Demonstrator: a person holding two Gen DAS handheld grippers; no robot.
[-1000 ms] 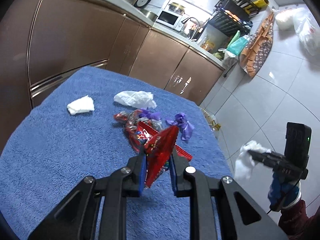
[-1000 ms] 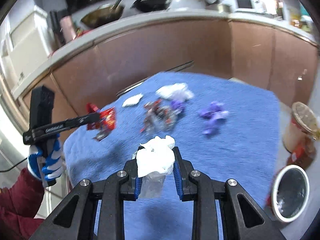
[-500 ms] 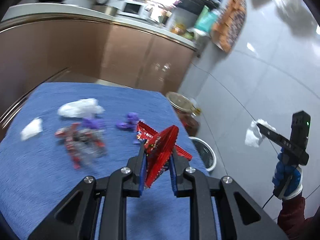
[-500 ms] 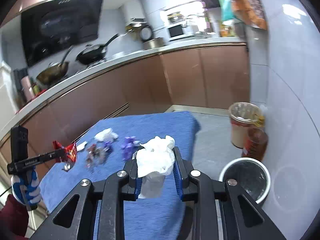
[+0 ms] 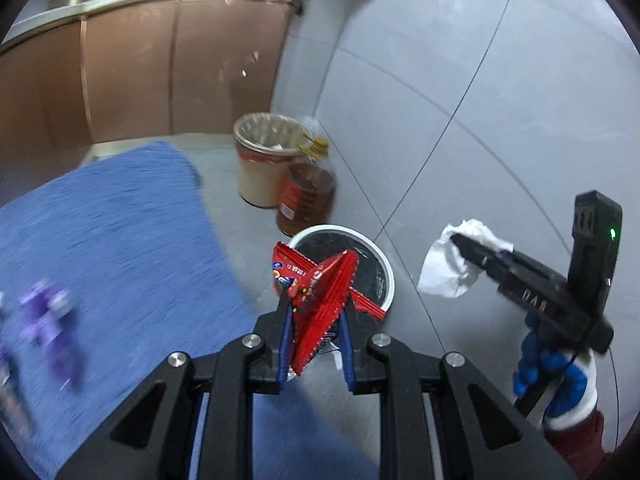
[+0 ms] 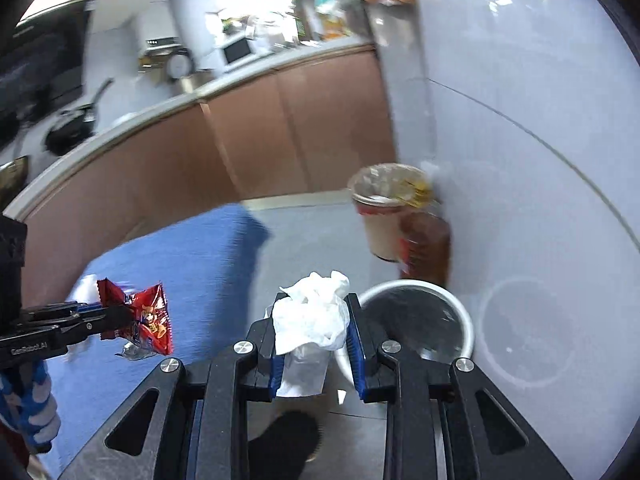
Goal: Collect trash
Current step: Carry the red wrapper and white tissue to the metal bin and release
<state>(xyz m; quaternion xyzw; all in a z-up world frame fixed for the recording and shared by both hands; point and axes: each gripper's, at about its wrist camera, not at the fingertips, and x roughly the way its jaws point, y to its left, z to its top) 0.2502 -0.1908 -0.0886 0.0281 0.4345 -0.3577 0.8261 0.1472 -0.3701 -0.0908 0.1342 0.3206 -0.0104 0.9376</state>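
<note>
Here, in the left wrist view, the left gripper (image 5: 314,316) has its jaws drawn close together and clamped on a red snack wrapper (image 5: 320,300), which stands up crumpled between the blue pads and overlaps, from this angle, the near rim of a small white bin with a black liner (image 5: 386,276) on the grey tiled floor (image 5: 460,92). Beyond that bin are a brown oil bottle with a yellow cap (image 5: 306,200) and, just behind it, a beige waste basket with a clear liner (image 5: 266,160), both near the brown kitchen cabinets (image 5: 160,68). To the left lies the blue towel-covered table (image 5: 112,240), with a blurred purple wrapper (image 5: 50,320) on it near the frame's edge. On the right of the frame the right gripper (image 5: 460,240), held by a hand in a blue and white glove (image 5: 556,376), pinches a crumpled white tissue (image 5: 452,268) above the floor, beside the white bin. In the right wrist view, the right gripper (image 6: 312,320) is likewise narrowly closed on the white tissue (image 6: 312,320), which bulges above the pads and hangs down between the fingers; the white bin (image 6: 460,312) sits just to its right and slightly beyond, with the oil bottle (image 6: 428,244) and the beige basket (image 6: 384,208) further back, all smeared by blur. On the left the left gripper (image 6: 120,316) holds the red wrapper (image 6: 148,320) over the edge of the blue table (image 6: 192,272), and a dark shoe (image 6: 284,440) shows on the floor at the bottom of the frame.
</note>
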